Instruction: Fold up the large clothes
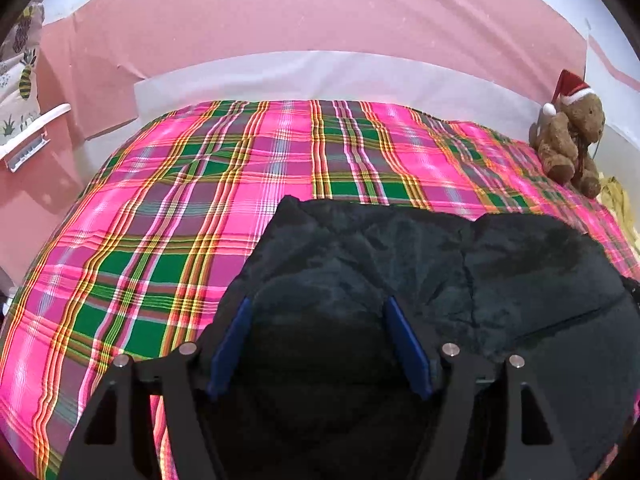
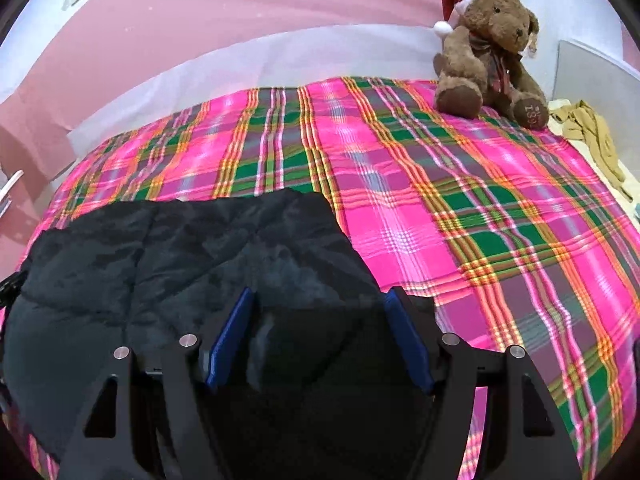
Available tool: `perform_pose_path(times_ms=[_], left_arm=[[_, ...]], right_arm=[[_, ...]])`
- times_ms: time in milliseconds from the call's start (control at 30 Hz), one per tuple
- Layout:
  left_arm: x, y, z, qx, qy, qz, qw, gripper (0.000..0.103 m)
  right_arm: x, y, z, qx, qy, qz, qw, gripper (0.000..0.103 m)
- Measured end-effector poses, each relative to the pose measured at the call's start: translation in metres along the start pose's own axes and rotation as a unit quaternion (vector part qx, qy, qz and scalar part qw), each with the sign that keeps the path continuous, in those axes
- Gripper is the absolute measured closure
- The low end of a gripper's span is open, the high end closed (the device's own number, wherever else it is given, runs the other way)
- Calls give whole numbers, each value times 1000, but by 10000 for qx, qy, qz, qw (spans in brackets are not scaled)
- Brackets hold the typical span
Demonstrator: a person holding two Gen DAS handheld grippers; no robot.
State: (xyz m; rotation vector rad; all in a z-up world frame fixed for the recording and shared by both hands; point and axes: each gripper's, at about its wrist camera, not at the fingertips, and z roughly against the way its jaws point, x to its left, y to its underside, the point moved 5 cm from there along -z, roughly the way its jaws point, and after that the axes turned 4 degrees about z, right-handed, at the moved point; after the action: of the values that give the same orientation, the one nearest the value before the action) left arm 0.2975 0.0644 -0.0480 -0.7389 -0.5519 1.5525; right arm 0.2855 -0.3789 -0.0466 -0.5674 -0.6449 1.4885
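Scene: a dark, fleecy garment [image 1: 420,264] lies bunched on the near part of a bed covered by a pink and green plaid blanket [image 1: 168,208]; the far half of the blanket is bare.

Garment: rumpled, with creases running across it, its far edge uneven; in the right wrist view it [image 2: 168,248] fills the lower left, its right corner reaching between the fingers.

Left gripper: the left gripper [image 1: 318,308] hangs over the garment's left side, blue pads [image 1: 230,340] spread wide, dark cloth showing in the gap. Whether the pads touch it, I cannot tell; nothing looks pinched.

Right gripper: the right gripper [image 2: 320,300] is also spread wide, tilted down over the garment's right corner, with no grip on the cloth that I can see.

Bystanders: a stuffed bear [image 2: 488,52] in a red hat sits at the far right corner, a tan cloth [image 2: 592,136] beside it, both well apart from the garment.

Step in hand, my guess: getting hold of the two near corners so the piece can be spread or doubled over.

Doing it well: come down on the outer edges, not the middle; catch one layer only; close both pairs of pads on matching corners; then lift evenly and draw toward the bare blanket so the creases pull flat.

Watch for: thick pile slipping out of a shallow pinch, or the plaid blanket being caught along with it.
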Motion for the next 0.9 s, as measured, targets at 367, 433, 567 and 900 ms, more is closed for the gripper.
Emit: perform_pose_path(times_ms=[367,433,567,900], left_arm=[[41,28,32,87,177,389,9990,32],[45,39,28,199,223,465,9985,32],[48,48,22,273,345,694,9966,31],[64,61,36,312,481,1005,9933,31]], right_arm=[[-15,40,36,79,10,91,9999,34],[-18,48,30,184,-41,0,9998,34],[-24,53,23,323,-257,-317,9986,34],[-31,77,31,437,-636,-753,9942,34]])
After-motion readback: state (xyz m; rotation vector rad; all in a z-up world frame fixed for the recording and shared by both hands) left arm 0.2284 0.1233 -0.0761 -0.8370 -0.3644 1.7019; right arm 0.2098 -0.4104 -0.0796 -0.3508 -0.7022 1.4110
